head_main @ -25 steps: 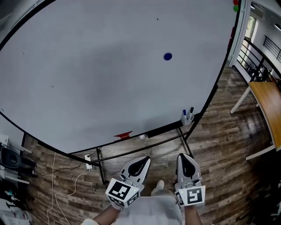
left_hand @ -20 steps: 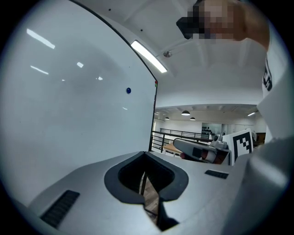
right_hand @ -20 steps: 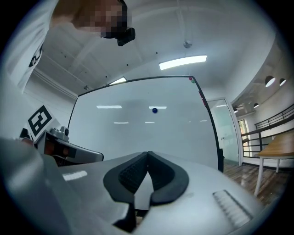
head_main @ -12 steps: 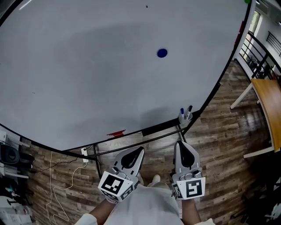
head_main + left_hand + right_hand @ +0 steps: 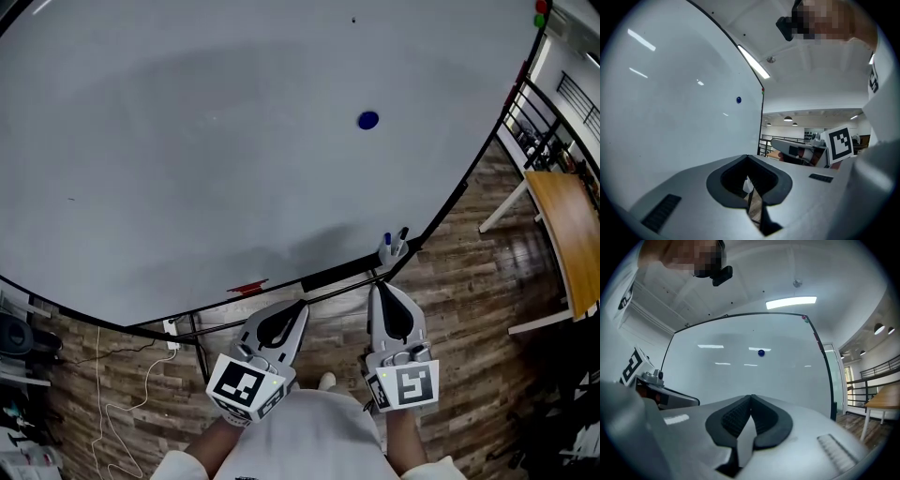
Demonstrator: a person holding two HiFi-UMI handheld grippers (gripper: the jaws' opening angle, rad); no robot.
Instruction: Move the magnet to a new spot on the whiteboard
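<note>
A small round blue magnet (image 5: 367,120) sticks to the large whiteboard (image 5: 206,159), right of its middle; it also shows as a dot in the left gripper view (image 5: 738,100) and the right gripper view (image 5: 761,353). Both grippers are held low in front of the person, well short of the board. The left gripper (image 5: 286,312) has its jaws together with nothing between them. The right gripper (image 5: 387,298) is likewise shut and empty, and points roughly toward the board's lower right edge.
A cup of markers (image 5: 393,247) hangs at the board's lower edge and a red eraser (image 5: 247,286) lies on its ledge. Red and green magnets (image 5: 541,13) sit at the top right corner. A wooden table (image 5: 567,234) stands to the right; cables (image 5: 112,375) trail on the floor left.
The head view has shifted, so the board and magnet sit slightly differently in the frame. Both grippers have edged a little forward toward the board's stand, still shut.
</note>
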